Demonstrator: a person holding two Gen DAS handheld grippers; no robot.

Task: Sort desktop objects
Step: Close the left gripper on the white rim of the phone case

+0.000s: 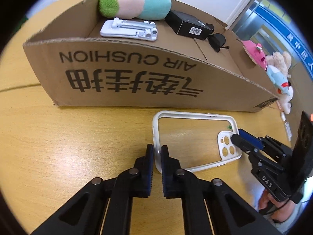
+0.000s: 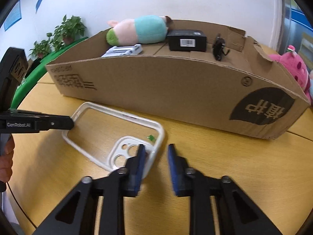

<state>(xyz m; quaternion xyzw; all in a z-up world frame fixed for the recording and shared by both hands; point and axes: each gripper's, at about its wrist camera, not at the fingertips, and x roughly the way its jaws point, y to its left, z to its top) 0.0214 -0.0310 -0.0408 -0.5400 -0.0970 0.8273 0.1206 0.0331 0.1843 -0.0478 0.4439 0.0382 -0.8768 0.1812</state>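
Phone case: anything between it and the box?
Only the box's near wall. The phone case lies on the table just in front of it and must go over that wall. Left gripper is shut on its rim; right gripper straddles the camera end, open.

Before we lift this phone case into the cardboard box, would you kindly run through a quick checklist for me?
1. Left gripper clamped on the phone case rim: ok.
2. Right gripper closed on the case: not ok, jaws open astride the camera-end rim.
3. Case flat on the table: ok.
4. Free floor space in the cardboard box: ok, near the sunglasses.
5. Grip firmness: cannot tell.
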